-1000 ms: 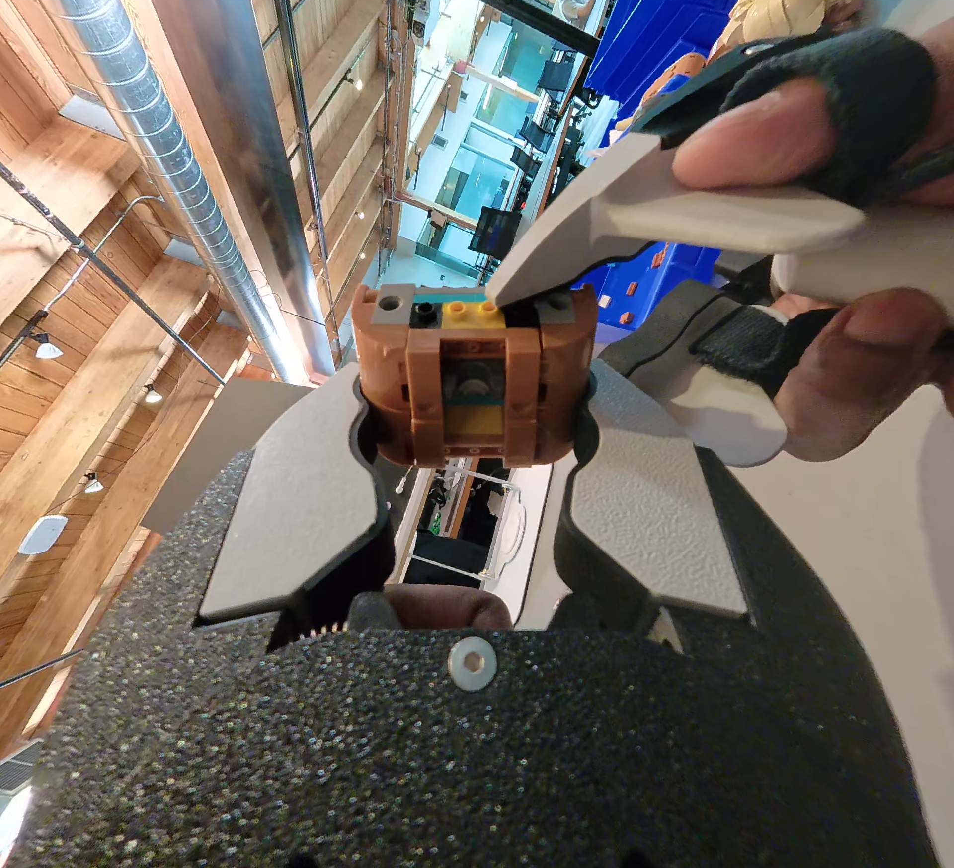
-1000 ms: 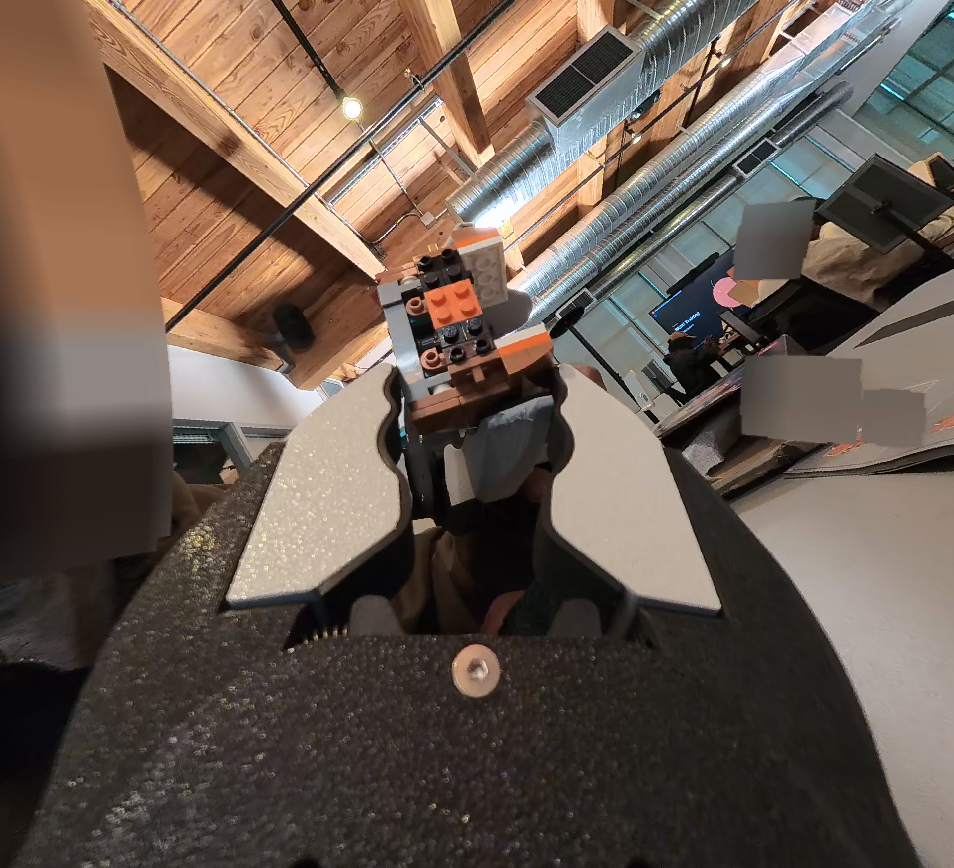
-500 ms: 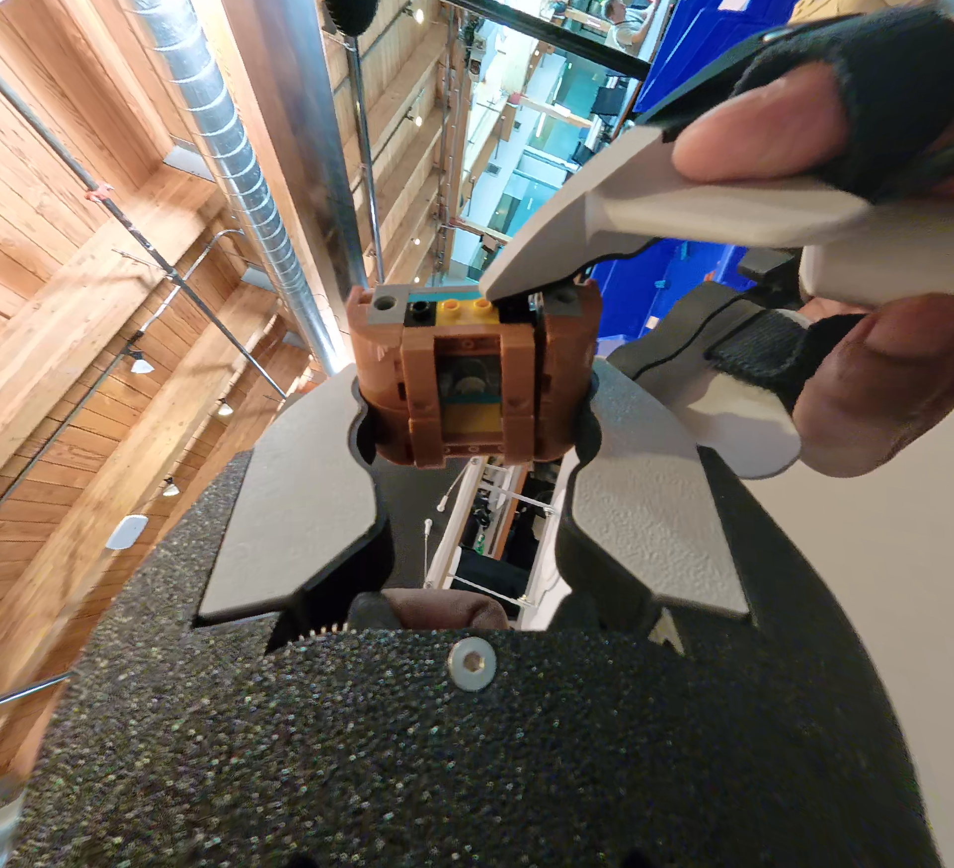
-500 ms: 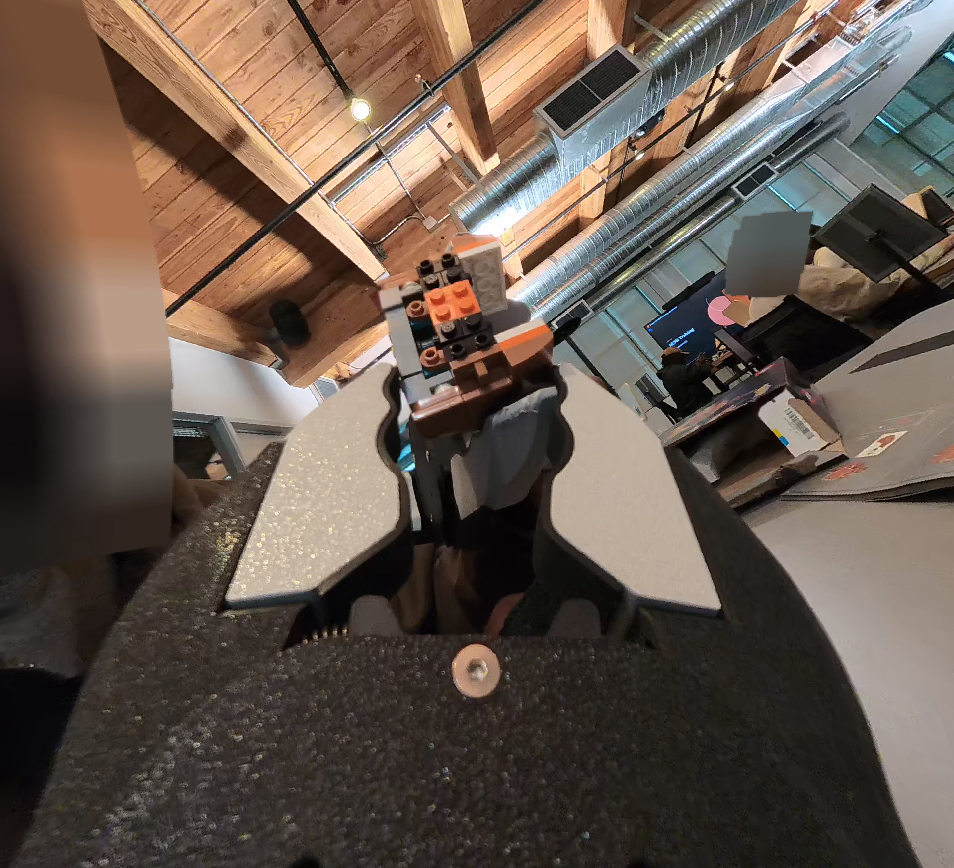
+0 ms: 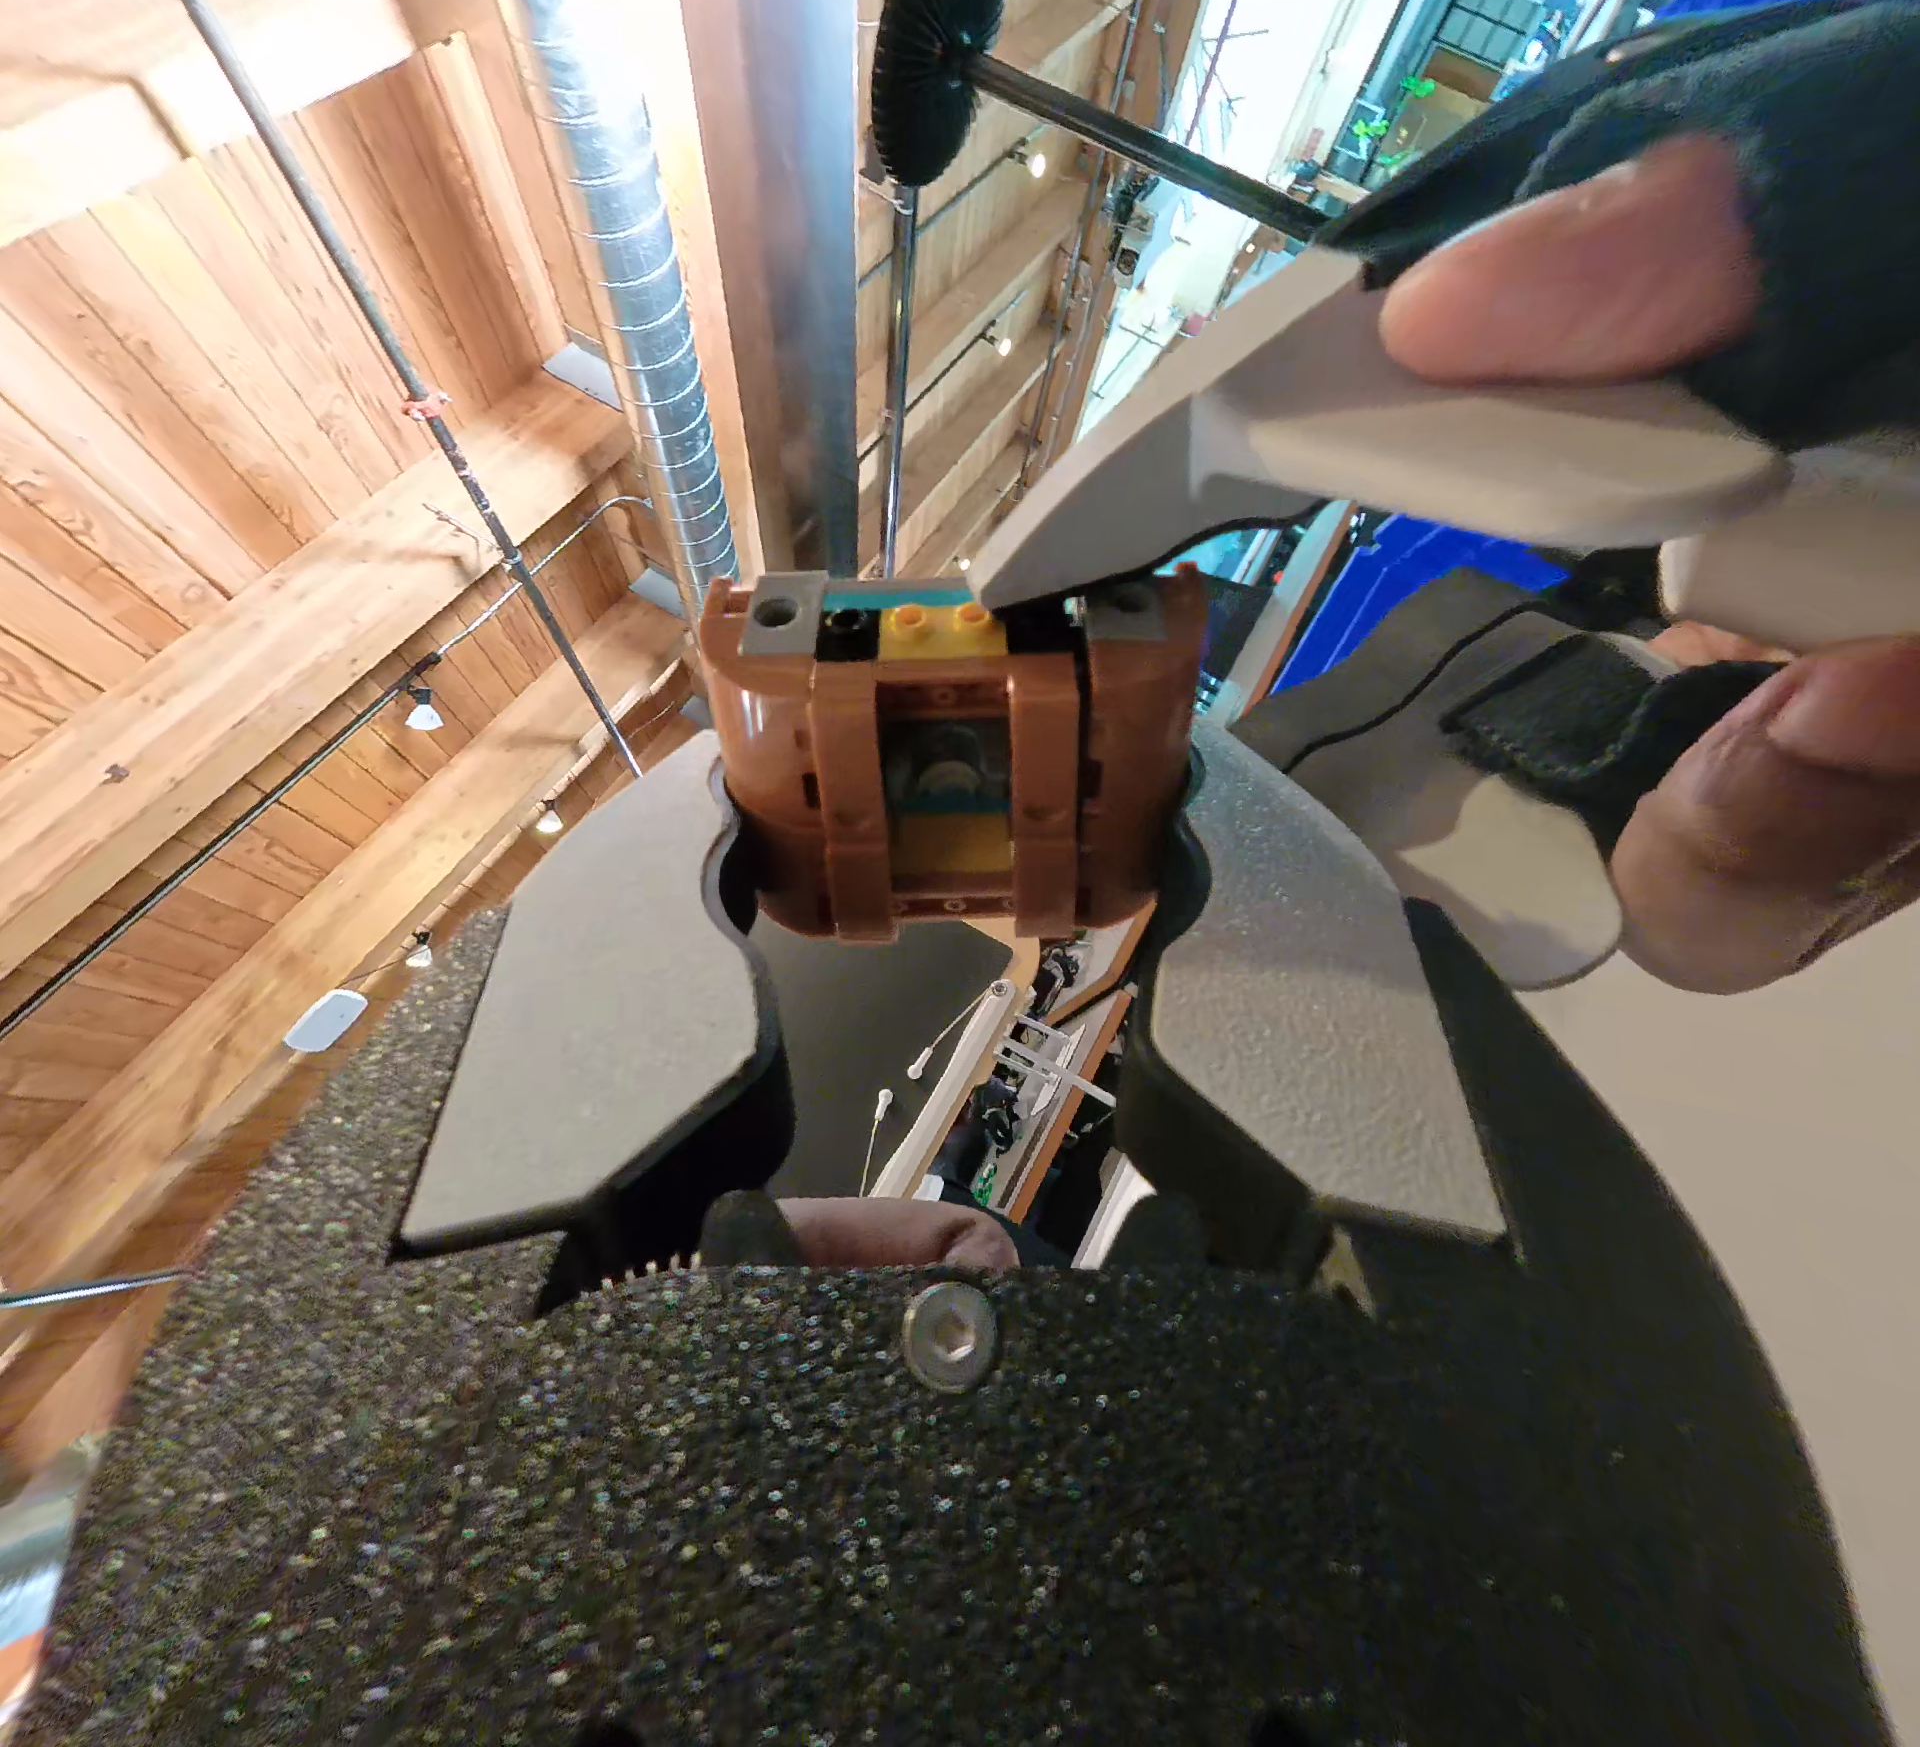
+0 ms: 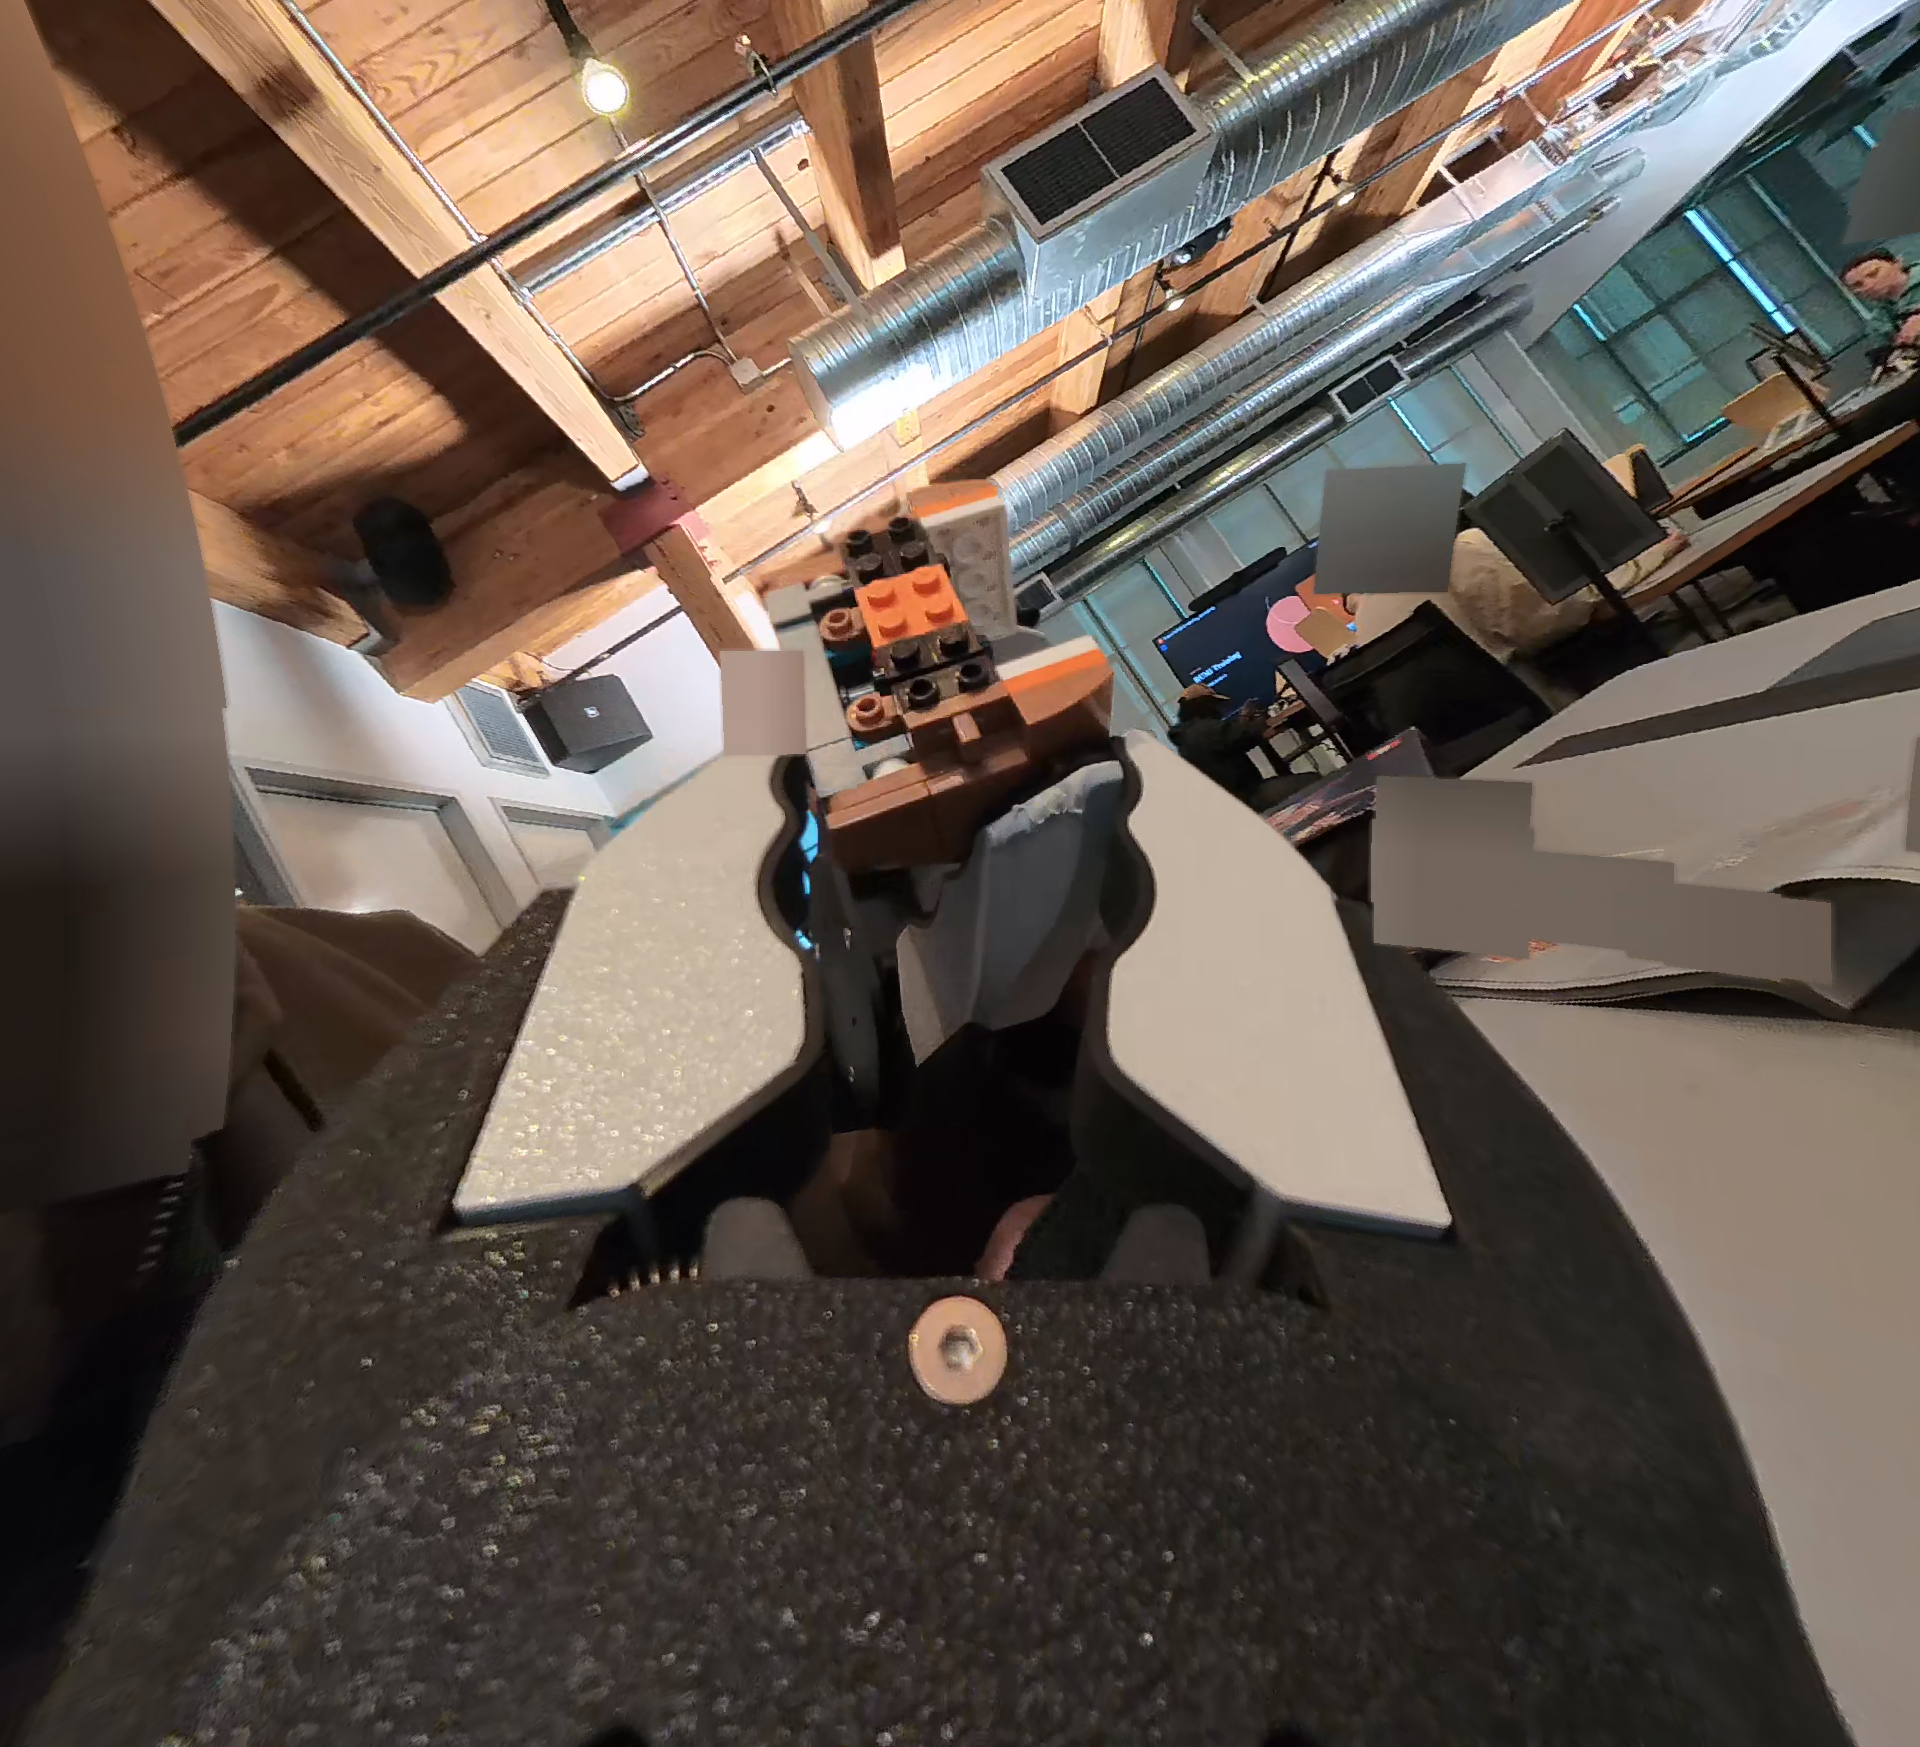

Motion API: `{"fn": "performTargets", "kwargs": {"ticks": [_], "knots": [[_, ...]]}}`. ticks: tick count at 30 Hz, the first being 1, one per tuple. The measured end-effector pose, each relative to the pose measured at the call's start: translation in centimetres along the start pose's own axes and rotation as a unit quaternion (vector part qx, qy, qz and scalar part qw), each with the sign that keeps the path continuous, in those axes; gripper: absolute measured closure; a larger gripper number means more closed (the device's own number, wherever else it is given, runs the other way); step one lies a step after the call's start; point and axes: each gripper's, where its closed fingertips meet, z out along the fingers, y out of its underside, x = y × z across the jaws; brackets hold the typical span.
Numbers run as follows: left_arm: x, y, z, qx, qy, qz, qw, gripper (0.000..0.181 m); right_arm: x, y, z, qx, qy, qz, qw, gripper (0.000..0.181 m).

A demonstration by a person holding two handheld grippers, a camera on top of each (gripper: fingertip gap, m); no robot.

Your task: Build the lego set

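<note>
The jaws of the left gripper (image 5: 956, 798) are clenched on the brown lego build (image 5: 951, 752), which sits upright between the fingertips, its studded top row of grey, black and yellow facing up toward the wooden ceiling (image 5: 208, 450). The jaws of the right gripper (image 6: 956, 778) stand slightly parted, and whether they grip anything I cannot tell; past them in the right wrist view the lego build (image 6: 935, 679) shows its orange and black studs. In the left wrist view one grey finger of the right gripper (image 5: 1195, 492) touches the top right corner of the build, held by a gloved hand (image 5: 1714, 326). Compared with a second ago, the build has stayed clamped the same way, while the view has swung: the black ceiling fan (image 5: 935, 35) now lies nearer the middle, and the blue bins have slid off toward the right edge.
</note>
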Motion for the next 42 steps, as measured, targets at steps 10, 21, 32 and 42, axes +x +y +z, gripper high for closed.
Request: {"fn": "performTargets", "kwargs": {"ticks": [10,21,32,42], "knots": [[0.0,0.1,0.1,0.006,-0.031,-0.032,0.999,0.105,0.2,0.0,0.1,-0.006,0.024,-0.022,0.999,0.126],[-0.4,0.4,-0.1,0.01,-0.039,-0.055,0.998,0.105,0.1,0.0,0.4,0.001,0.032,-0.027,0.999,0.126],[-1.7,0.8,-0.6,0.017,-0.053,-0.09,0.994,0.104,-0.3,-0.6,0.3,0.019,0.014,-0.001,1.0,0.127],[-2.3,2.9,-1.0,0.003,-0.048,-0.265,0.963,0.104,-0.4,-1.2,-0.1,0.029,0.0,0.002,1.0,0.124]]}}
